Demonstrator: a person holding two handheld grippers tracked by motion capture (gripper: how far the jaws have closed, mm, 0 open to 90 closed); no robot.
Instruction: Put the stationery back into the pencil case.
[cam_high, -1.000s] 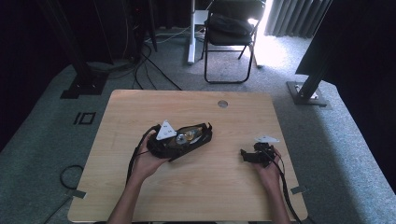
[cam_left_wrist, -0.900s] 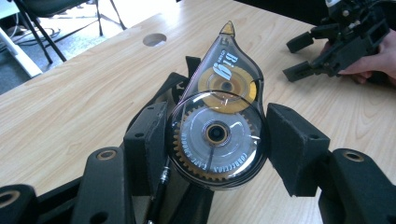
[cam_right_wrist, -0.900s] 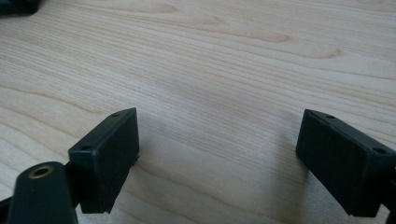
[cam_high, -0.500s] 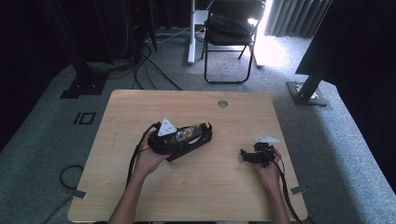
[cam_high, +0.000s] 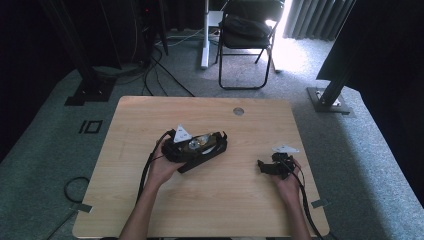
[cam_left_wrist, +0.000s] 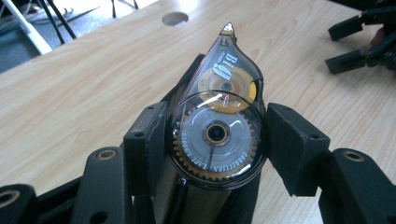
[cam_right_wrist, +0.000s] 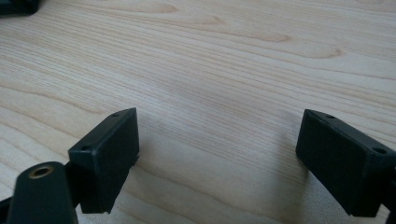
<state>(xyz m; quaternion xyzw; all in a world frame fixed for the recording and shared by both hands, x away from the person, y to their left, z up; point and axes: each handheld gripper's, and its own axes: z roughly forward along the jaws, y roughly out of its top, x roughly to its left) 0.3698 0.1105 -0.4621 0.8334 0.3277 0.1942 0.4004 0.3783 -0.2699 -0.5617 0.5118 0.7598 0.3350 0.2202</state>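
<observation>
A teardrop-shaped correction tape dispenser (cam_left_wrist: 218, 122) of smoky clear plastic, with gear wheels showing inside, sits between the pads of my left gripper (cam_left_wrist: 217, 135). Both pads press its round end, and its tip points away toward the far table edge. A dark strip runs beneath it; I cannot tell what that is. In the high view the left gripper (cam_high: 207, 144) holds the dispenser (cam_high: 197, 143) just above the table's middle. My right gripper (cam_right_wrist: 219, 140) stands open over bare wood, nothing between its fingers; it rests near the right edge (cam_high: 267, 167).
The wooden table (cam_high: 210, 210) has a round cable hole (cam_high: 238, 111) at the back. Cables trail from both grippers toward the front. A folding chair (cam_high: 245, 35) and stand legs are on the floor behind the table.
The left gripper has shifted slightly with the dispenser still in its jaws. The right gripper has not moved.
</observation>
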